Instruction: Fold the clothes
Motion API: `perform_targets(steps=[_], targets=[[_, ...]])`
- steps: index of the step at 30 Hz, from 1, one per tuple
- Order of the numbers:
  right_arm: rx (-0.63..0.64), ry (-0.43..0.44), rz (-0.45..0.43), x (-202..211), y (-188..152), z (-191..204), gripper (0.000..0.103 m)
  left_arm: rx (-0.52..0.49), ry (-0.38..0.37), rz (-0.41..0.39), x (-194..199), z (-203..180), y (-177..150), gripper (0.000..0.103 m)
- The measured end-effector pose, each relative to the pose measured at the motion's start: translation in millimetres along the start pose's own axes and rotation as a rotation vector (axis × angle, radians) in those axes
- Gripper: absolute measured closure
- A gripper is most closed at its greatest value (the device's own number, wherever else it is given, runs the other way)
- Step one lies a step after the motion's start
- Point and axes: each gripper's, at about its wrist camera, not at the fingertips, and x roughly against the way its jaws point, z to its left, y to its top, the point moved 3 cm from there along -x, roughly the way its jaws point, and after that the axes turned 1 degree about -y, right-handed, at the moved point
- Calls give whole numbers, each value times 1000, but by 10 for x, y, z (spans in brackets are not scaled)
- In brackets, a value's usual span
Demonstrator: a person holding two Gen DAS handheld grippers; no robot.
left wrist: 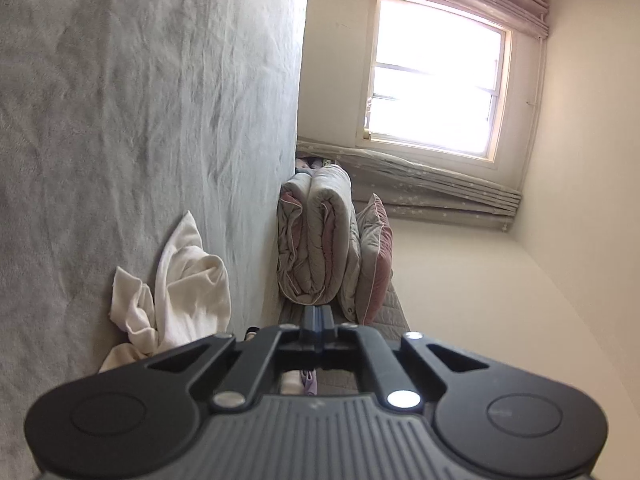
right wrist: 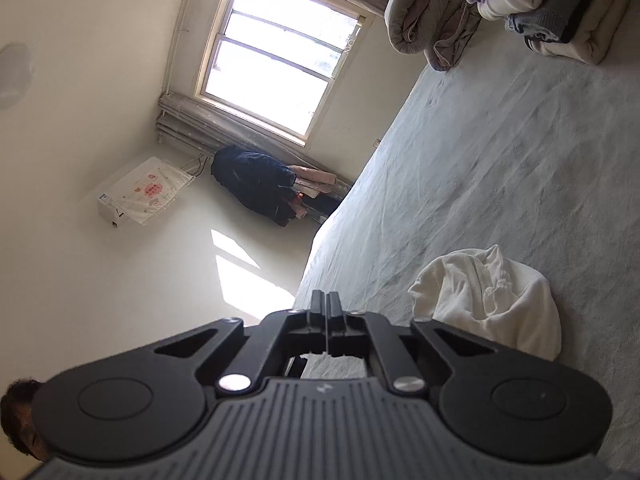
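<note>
Meanwhile, a crumpled white garment (left wrist: 176,292) lies unfolded on the grey bedsheet (left wrist: 140,100) of a wide bed, the landmark for all else in the room. Neither tool touches it: the left gripper (left wrist: 318,314) is held clear of the garment, fingers pressed together on nothing, and the right gripper (right wrist: 327,304) hangs off the bed's edge beside the cloth, its fingers likewise clenched and holding nothing. At the bed's far end, a rolled grey-and-pink quilt (left wrist: 316,240) stands against a pillow (left wrist: 374,256), with a stack of folded clothes (right wrist: 560,12) just beside the quilt. Beyond the bed, a bright window (right wrist: 276,68) is flanked by bunched curtains, and dark clothing (right wrist: 256,184) hangs below it near a covered wall unit (right wrist: 140,192).
</note>
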Motion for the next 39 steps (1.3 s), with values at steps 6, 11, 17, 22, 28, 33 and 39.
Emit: perform_targets(steps=[6, 11, 17, 22, 28, 33, 39], targets=[[17, 42, -71, 111, 56, 99, 92, -8, -10, 4, -2, -43, 8, 95], [-79, 58, -99, 176, 30, -6, 0, 11, -67, 39, -24, 12, -6, 0], [-145, 59, -97, 327, 54, -102, 0, 48, -110, 121, -95, 104, -101, 0], [-157, 50, -139, 458, 49, -146, 0, 69, -111, 121, -39, 144, -126, 1], [-115, 68, -161, 524, 36, -60, 1, 35, -64, 111, -63, 79, -134, 52], [-58, 35, -101, 413, 32, 12, 87, -7, -16, 128, -92, 58, -141, 103], [-16, -6, -139, 333, 15, 79, 100, -33, -14, 120, -70, 34, -135, 103]])
